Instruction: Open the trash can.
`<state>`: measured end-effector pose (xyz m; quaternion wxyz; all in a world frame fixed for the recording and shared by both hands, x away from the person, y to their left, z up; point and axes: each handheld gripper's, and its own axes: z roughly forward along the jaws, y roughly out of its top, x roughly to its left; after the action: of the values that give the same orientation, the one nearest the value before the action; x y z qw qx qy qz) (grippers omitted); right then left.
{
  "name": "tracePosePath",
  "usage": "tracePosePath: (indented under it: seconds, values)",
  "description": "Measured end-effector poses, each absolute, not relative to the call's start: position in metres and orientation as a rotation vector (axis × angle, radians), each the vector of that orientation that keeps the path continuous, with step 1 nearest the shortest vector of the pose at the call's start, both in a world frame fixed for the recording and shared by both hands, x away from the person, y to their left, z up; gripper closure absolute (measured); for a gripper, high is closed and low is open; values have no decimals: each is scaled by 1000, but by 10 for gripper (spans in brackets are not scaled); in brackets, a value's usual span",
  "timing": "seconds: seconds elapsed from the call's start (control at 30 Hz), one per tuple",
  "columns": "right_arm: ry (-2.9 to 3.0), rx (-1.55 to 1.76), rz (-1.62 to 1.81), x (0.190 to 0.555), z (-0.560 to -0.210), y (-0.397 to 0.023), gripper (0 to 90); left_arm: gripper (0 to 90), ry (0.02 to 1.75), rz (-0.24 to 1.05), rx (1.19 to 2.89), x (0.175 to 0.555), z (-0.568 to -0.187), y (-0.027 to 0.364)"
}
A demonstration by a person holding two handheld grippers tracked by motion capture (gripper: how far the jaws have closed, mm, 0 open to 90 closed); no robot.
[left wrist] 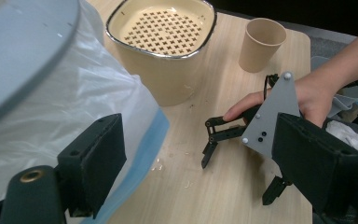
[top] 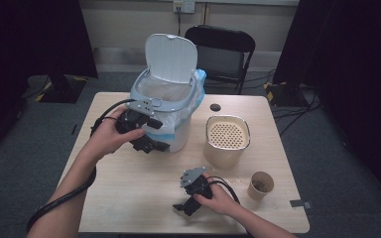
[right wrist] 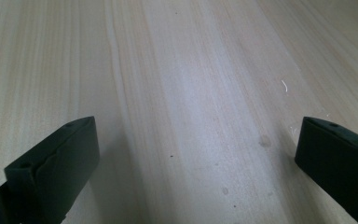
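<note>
A white bin [top: 166,89] with its lid up stands at the back left of the table, lined with a clear bag [left wrist: 98,93] that has a blue edge. My left gripper [top: 149,141] hangs at the bin's front, open, one jaw against the bag and bare table between the jaws [left wrist: 198,137]. My right gripper [top: 184,206] rests near the table's front edge, open over bare wood [right wrist: 196,135]; it also appears in the left gripper view [left wrist: 240,177]. A beige pot [top: 227,139] with a perforated insert stands right of the bin.
A paper cup [top: 260,185] with something dark inside stands at the front right. A small black disc [top: 215,107] lies behind the pot. A black chair [top: 221,52] stands beyond the wooden table [top: 129,198].
</note>
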<state>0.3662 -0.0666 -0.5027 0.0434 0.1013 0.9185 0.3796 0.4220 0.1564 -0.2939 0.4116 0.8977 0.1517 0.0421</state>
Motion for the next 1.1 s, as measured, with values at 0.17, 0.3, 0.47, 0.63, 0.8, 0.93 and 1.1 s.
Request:
tracePosePath:
  seconds: [0.17, 0.3, 0.47, 0.63, 0.8, 0.93, 1.1]
  values:
    - [2807, 300, 1160, 367, -503, -67, 0, 170, 373, 94, 2255, 418, -306, 156]
    - [2808, 305, 1162, 366, -503, -67, 0, 170, 370, 95, 2266, 415, -311, 157]
    - [2807, 303, 1160, 366, -503, -67, 0, 170, 365, 88, 2249, 409, -317, 159]
    - [2806, 304, 1158, 366, -503, -67, 0, 170, 370, 72, 2251, 405, -329, 162]
    - [2804, 307, 1160, 366, -503, -67, 0, 170, 382, 53, 2252, 402, -344, 165]
    - [2803, 309, 1160, 366, -503, -67, 0, 170, 386, 45, 2250, 399, -355, 167]
    - [2803, 305, 1162, 366, -503, -67, 0, 170, 394, 42, 2247, 397, -365, 169]
